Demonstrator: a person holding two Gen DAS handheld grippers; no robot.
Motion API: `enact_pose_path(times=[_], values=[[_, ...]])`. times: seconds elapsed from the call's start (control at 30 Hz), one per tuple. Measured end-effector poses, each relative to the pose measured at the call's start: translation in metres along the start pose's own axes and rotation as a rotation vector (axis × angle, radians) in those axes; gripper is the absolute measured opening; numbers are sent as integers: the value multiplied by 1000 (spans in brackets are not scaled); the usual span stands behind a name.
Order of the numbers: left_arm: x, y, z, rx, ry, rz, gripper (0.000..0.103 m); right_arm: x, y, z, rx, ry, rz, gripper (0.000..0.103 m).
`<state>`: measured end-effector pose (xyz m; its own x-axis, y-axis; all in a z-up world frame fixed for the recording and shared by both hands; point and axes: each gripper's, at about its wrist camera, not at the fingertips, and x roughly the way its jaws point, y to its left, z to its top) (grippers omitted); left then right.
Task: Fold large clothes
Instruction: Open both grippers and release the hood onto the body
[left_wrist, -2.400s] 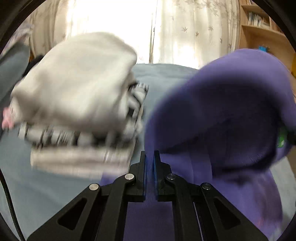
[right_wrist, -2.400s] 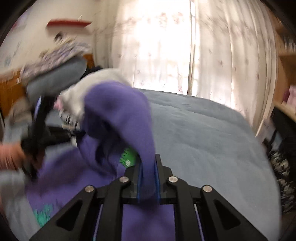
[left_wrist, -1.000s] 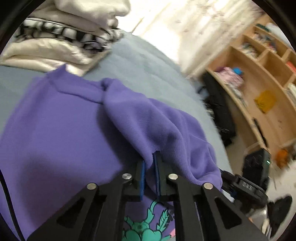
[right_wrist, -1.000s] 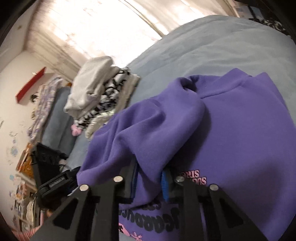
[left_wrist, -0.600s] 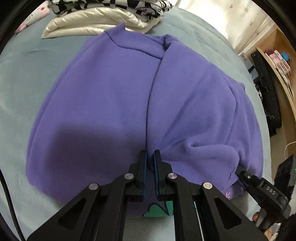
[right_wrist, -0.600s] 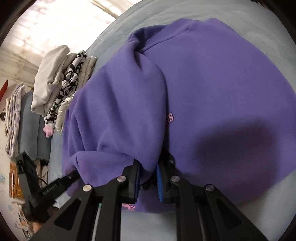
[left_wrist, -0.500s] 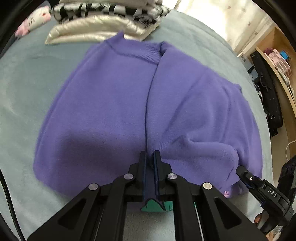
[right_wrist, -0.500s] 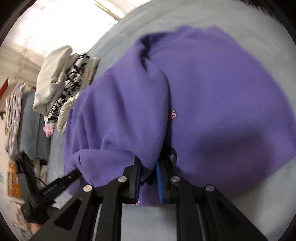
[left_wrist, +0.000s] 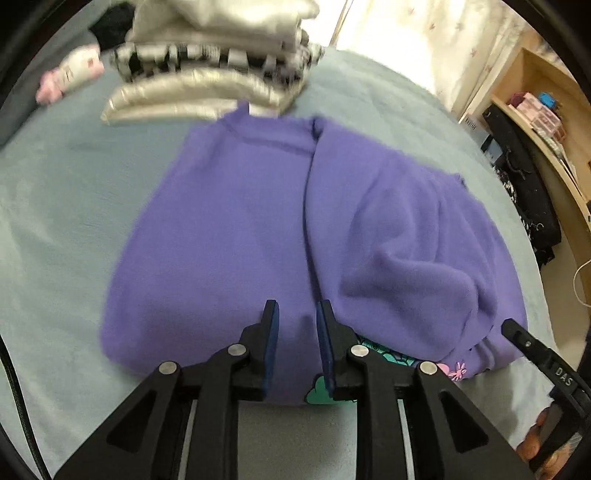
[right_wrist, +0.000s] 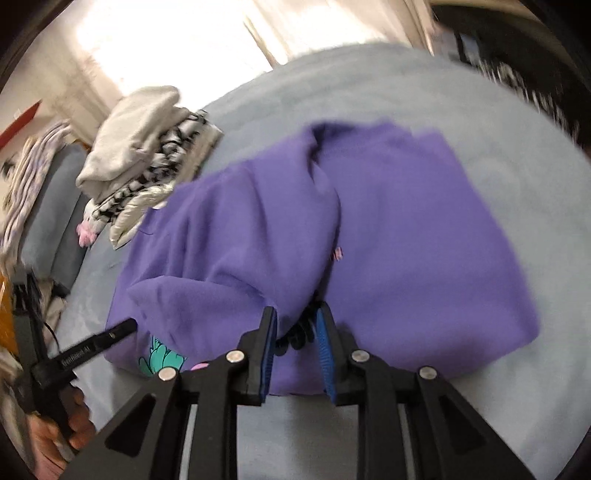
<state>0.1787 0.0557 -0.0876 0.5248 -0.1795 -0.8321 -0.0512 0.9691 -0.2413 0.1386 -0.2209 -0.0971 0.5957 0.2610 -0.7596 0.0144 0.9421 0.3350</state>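
Observation:
A purple sweatshirt (left_wrist: 236, 236) lies folded on the grey-blue bed (left_wrist: 55, 192), sleeves laid over the body, a green and pink print showing at its near hem. My left gripper (left_wrist: 295, 321) is open and empty, just above the near hem at the centre seam. My right gripper (right_wrist: 295, 321) is open and empty over the near hem of the sweatshirt (right_wrist: 413, 236), beside the folded-over sleeve. Each gripper shows at the edge of the other's view.
A stack of folded clothes (left_wrist: 214, 59) in white, black-and-white and silver lies just beyond the sweatshirt's collar, also in the right wrist view (right_wrist: 144, 147). A wooden shelf (left_wrist: 543, 110) and dark bags stand right of the bed. Curtains hang behind.
Both grippers have opened and let go of the purple sweatshirt, which now lies flat on the bed. Both have drawn back slightly toward the near hem.

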Motion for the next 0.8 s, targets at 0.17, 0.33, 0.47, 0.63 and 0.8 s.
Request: enact_pose_path(times=[0.17, 0.33, 0.47, 0.63, 0.8], values=[[-19, -25, 3, 94, -72, -107, 19, -6, 31, 4, -142, -64, 82, 22], [-1, -63, 11, 181, -108, -169, 19, 24, 58, 13, -242, -37, 131, 22], [33, -72, 13, 206, -66, -92, 17, 60, 67, 18, -315, 4, 37, 19], [56, -54, 13, 129, 39, -107, 17, 78, 55, 17, -279, 37, 26, 16], [52, -57, 10, 136, 20, -107, 17, 76, 53, 16, -266, 36, 36, 17]])
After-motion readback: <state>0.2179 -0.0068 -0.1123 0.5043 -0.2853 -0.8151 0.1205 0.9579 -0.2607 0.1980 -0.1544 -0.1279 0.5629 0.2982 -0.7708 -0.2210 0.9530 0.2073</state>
